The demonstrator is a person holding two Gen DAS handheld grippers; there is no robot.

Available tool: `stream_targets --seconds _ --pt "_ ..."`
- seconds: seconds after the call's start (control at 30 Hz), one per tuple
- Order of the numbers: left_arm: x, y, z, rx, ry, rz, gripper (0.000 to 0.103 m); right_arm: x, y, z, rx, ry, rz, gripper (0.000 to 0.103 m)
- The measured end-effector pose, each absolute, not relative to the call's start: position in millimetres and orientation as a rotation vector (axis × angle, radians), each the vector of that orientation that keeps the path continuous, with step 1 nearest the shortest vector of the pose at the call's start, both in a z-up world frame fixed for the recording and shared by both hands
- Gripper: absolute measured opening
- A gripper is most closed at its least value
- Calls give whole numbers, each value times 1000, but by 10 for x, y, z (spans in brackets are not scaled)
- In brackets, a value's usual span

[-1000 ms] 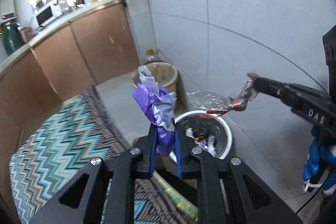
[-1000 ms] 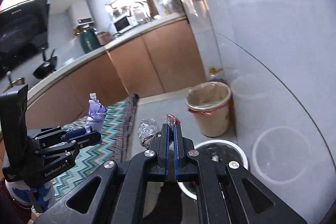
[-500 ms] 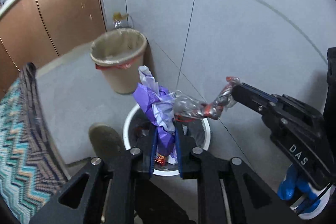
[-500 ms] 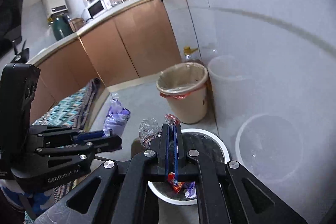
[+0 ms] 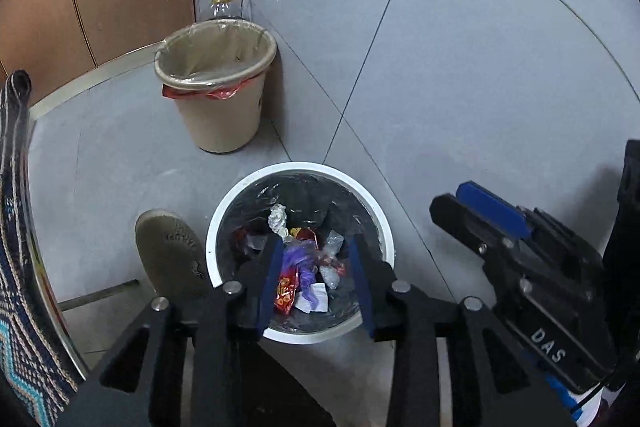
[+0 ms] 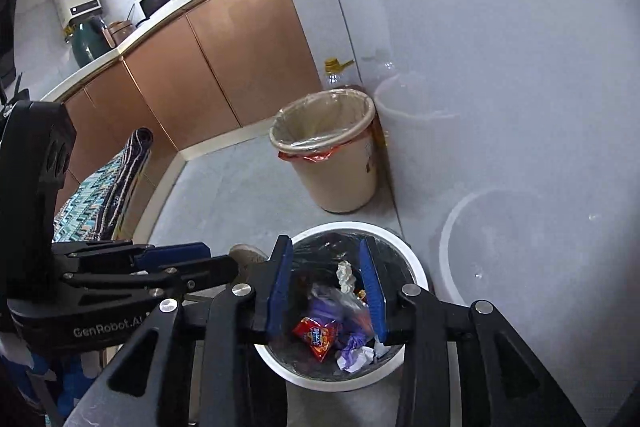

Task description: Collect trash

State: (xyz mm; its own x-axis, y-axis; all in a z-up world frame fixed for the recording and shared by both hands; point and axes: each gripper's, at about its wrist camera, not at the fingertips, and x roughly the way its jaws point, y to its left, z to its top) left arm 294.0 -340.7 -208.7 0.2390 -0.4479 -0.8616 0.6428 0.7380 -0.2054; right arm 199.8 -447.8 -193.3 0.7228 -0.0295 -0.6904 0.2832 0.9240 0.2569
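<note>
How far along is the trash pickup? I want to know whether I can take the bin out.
Done: wrappers, among them a purple one and a red packet, lie in the white bin. In hand: nothing; the left gripper and right gripper hang over the bin, jaws opening, nothing between them. Left: no loose trash shows on the floor here; the beige bin looks empty.

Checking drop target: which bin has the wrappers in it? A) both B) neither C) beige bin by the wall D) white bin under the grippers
D: the white bin holds the red and purple wrappers, while the beige bin shows only its bare liner.
</note>
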Motion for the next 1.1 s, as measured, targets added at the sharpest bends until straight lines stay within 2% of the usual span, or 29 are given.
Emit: stream_targets --seconds 0.17,0.27,0.4,0.53,0.6,0.63,0.77,0.93,1.1 --pt "2917 -3325 -2018 201 1072 -733 33 1975 -4392 -1868 328 739 -171 37" --pt "2870 -3222 -1893 200 1030 -702 33 1932 -4341 -1826 318 729 -173 42" --pt "2772 -3071 -1685 194 964 -659 33 1853 -4264 -1700 301 705 -172 49" --pt "2613 -2932 -1424 191 877 -611 34 1744 -4179 -1519 288 668 -175 60" --pt "2541 -2863 -1312 182 843 -595 42 1676 -4100 -1393 271 643 -176 65" --pt "2492 -2817 -1247 179 820 -581 46 1646 -4066 -1344 262 634 -176 72" --pt "2310 -2606 -1000 167 749 -526 51 1525 -3923 -1125 227 592 -170 81" --pt "2071 -2325 -748 152 670 -464 59 1349 -3739 -879 199 544 -170 99" --pt "1789 -2052 -541 161 586 -394 60 1191 -3535 -698 153 513 -169 102"
